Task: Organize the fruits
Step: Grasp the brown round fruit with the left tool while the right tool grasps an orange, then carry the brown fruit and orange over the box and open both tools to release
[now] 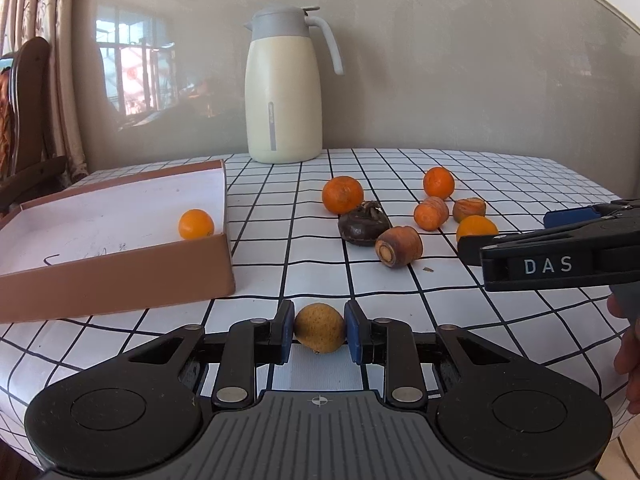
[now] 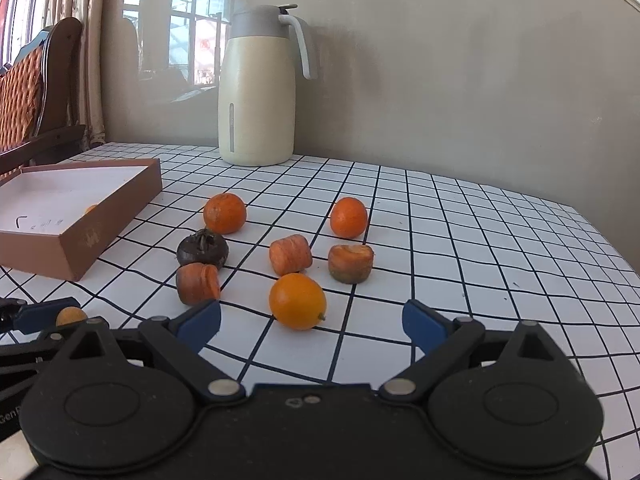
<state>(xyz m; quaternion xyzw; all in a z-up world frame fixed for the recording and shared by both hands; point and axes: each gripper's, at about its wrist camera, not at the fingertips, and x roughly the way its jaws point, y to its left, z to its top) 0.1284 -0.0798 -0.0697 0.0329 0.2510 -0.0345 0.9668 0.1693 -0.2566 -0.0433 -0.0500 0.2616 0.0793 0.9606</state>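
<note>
1. We use the brown box (image 1: 120, 276) as the landmark; it sits on the checked tablecloth (image 1: 440, 300), with one small orange fruit (image 1: 196, 224) inside, against its right wall.
2. Our left gripper (image 1: 319, 330) is just in front of the box's right front corner, its blue pads pinching a small yellowish fruit (image 1: 319, 327).
3. Our right gripper (image 2: 312, 320) is well to the right of the box, fingers spread wide, nothing between the pads.
4. A yellow-orange fruit (image 2: 297, 301) lies on the cloth just ahead of the right gripper, apart from both fingers.
5. To the right of the box we see two oranges (image 2: 224, 213) (image 2: 348, 217), a dark round fruit (image 2: 203, 249) and three carrot chunks (image 2: 291, 255) in a loose cluster.
6. The cream jug (image 1: 284, 88) stands behind the box, near the wall.
</note>
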